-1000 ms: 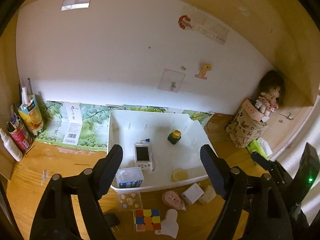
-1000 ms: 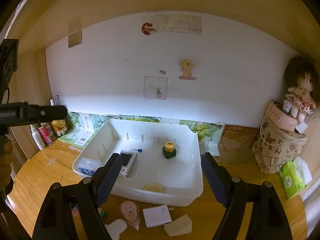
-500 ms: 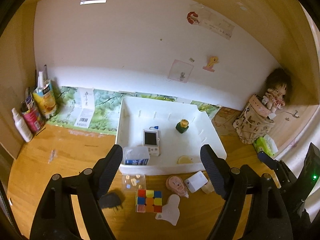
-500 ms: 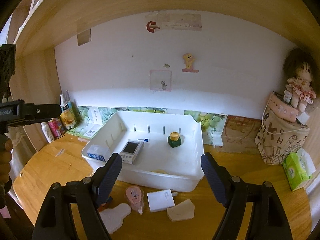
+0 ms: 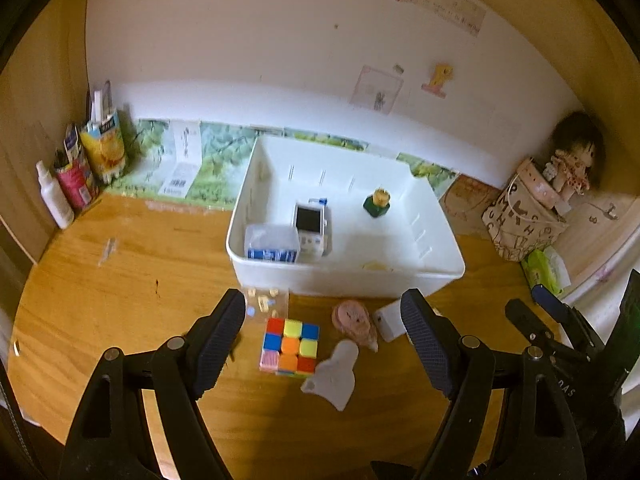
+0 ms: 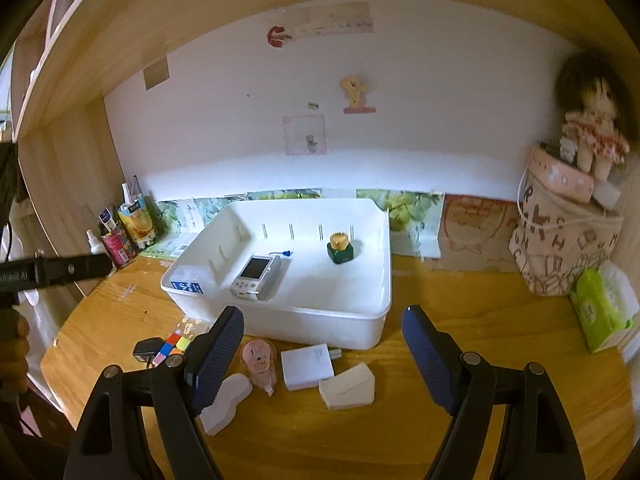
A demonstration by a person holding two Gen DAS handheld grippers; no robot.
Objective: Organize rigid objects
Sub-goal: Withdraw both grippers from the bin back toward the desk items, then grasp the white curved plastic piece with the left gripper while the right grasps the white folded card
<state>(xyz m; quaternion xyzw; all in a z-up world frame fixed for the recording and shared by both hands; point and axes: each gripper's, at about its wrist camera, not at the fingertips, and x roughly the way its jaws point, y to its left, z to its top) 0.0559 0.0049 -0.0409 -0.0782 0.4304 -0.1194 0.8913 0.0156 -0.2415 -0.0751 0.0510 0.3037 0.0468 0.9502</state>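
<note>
A white bin (image 5: 344, 276) (image 6: 320, 312) stands mid-table and holds a handheld console (image 5: 309, 226), a blue-labelled box (image 5: 272, 244) and a green jar (image 6: 340, 247). In front of it lie a colour cube (image 5: 290, 346), a pink round item (image 6: 259, 364), a white charger (image 6: 307, 366), a white wedge (image 6: 347, 386) and a white peanut-shaped piece (image 5: 334, 376). My left gripper (image 5: 324, 312) hangs open above the cube with nothing between its fingers. The right gripper (image 6: 322, 324) is open and bare over the charger and wedge.
Cartons and bottles (image 5: 80, 168) crowd the back left corner. A fabric bag (image 6: 560, 248) with a doll on it and a green tissue pack (image 6: 604, 312) stand at the right. A black adapter (image 6: 145, 350) and a sticker card (image 5: 266, 304) lie near the cube. A wooden shelf hangs overhead.
Both grippers have drawn back from the bin and tipped downward, so the loose items in front of it now show fully. Their jaws stand as wide as before.
</note>
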